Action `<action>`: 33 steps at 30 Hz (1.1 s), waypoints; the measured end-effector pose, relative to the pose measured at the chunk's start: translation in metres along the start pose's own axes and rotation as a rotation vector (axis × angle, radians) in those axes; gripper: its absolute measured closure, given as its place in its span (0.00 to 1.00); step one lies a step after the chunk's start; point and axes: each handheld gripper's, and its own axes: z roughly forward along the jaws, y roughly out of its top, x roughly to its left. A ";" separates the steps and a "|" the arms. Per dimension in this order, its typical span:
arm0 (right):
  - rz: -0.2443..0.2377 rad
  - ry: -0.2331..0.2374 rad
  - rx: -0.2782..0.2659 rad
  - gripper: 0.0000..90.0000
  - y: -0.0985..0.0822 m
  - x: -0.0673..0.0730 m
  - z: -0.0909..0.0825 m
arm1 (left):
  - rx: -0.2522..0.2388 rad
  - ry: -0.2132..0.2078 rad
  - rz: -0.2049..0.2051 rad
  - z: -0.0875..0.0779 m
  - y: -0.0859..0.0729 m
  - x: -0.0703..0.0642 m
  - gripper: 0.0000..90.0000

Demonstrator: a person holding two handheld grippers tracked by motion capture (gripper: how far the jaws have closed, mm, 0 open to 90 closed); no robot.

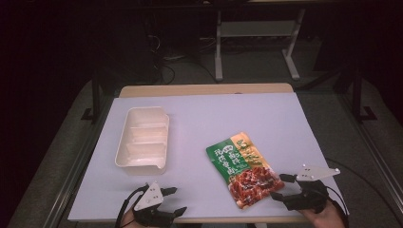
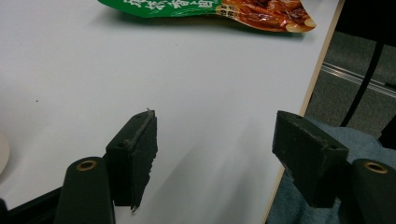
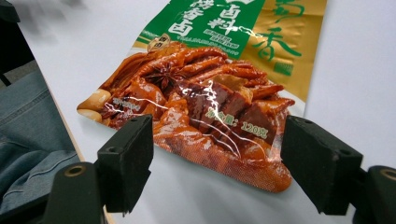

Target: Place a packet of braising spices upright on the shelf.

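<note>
The glossy seasoning packet [image 1: 244,169] lay flat on the counter [image 1: 285,123], near its near right edge, right of the white divided tray [image 1: 142,138]. It looked light, floppy and slick, best pinched by its sealed bottom edge. The right hand-held gripper [image 1: 277,186] stood open at that edge, not pressing it; the left hand-held gripper [image 1: 175,200] was open and empty.

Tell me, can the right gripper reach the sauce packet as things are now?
Probably yes. The right gripper is open, its jaws either side of the near end of the sauce packet, which lies flat on the table with nothing between.

One snack packet [image 1: 244,169], one white tray [image 1: 142,137].
</note>
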 end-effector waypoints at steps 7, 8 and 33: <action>0.000 -0.005 -0.020 0.27 0.001 -0.003 -0.006 | -0.001 0.016 -0.003 0.000 0.002 0.001 0.37; 0.000 -0.009 -0.020 0.27 0.002 -0.004 -0.007 | -0.005 0.018 -0.006 0.000 0.002 0.001 0.38; -0.013 0.020 0.023 0.26 0.035 -0.034 0.003 | 0.026 -0.027 0.075 0.067 0.062 -0.020 0.83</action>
